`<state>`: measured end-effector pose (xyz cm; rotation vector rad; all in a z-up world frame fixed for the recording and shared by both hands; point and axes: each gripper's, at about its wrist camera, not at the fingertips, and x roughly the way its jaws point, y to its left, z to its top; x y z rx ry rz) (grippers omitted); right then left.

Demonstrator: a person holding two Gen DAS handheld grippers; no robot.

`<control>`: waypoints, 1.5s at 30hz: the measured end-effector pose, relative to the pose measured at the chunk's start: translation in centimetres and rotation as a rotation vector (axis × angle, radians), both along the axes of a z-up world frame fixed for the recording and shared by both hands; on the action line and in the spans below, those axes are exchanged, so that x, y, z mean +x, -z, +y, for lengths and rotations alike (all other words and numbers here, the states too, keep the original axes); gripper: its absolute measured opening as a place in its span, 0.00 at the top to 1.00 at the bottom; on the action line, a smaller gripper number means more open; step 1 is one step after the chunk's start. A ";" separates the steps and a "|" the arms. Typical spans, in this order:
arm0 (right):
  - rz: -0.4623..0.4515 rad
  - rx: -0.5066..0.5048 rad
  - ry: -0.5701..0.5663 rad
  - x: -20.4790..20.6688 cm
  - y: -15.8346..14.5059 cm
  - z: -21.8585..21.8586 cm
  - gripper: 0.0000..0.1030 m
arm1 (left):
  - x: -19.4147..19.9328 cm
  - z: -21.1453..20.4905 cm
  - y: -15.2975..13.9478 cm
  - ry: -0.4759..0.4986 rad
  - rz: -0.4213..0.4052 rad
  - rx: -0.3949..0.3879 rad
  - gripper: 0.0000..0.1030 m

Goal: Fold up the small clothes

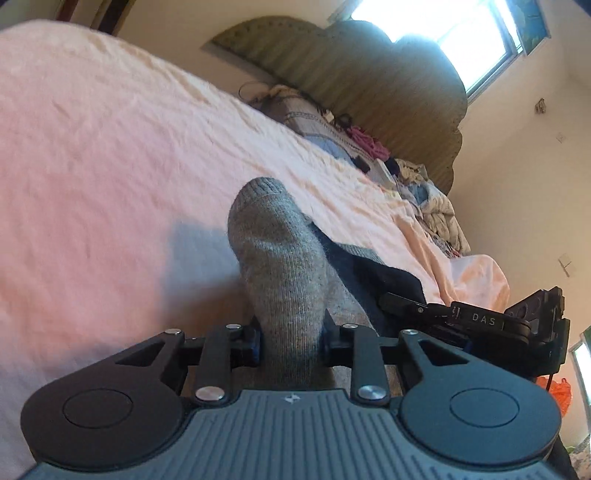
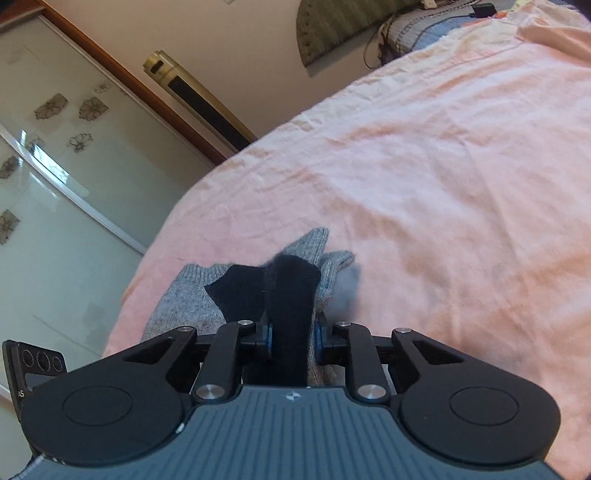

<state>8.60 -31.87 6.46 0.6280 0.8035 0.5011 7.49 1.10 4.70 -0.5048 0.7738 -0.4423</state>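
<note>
Grey knit sock fabric (image 1: 273, 251) with navy patches lies bunched on the pink bedsheet (image 1: 110, 166). In the left wrist view a grey end stands up between the jaws, and my left gripper (image 1: 291, 339) is shut on it. In the right wrist view my right gripper (image 2: 293, 336) is shut on a navy end (image 2: 291, 288), with grey layers (image 2: 184, 295) spread under and beside it. I cannot tell whether this is one sock or a pair. The right gripper's black housing (image 1: 517, 325) shows close by on the right in the left wrist view.
A heap of mixed clothes (image 1: 424, 192) lies along the green padded headboard (image 1: 369, 92) under a bright window (image 1: 461, 29). Glass wardrobe doors (image 2: 55, 184) and a gold tower appliance (image 2: 199, 99) stand past the bed's edge. Wrinkled sheet (image 2: 443, 166) stretches ahead.
</note>
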 end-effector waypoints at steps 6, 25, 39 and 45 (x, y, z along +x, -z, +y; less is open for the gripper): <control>0.115 -0.036 0.065 3.1 1.3 3.7 0.43 | 3.0 3.8 0.5 -0.134 0.120 0.147 0.64; 0.094 -0.052 -0.065 -11.9 -0.9 1.1 0.51 | -17.8 -2.0 -0.2 0.204 -0.400 0.662 0.34; 0.070 -0.219 -0.167 -12.7 -0.2 3.3 0.91 | -16.8 -0.3 1.7 0.128 -0.345 0.721 0.93; 0.124 -0.161 -0.138 -12.5 1.6 2.4 0.79 | -17.4 -0.1 2.6 0.186 -0.307 0.735 0.90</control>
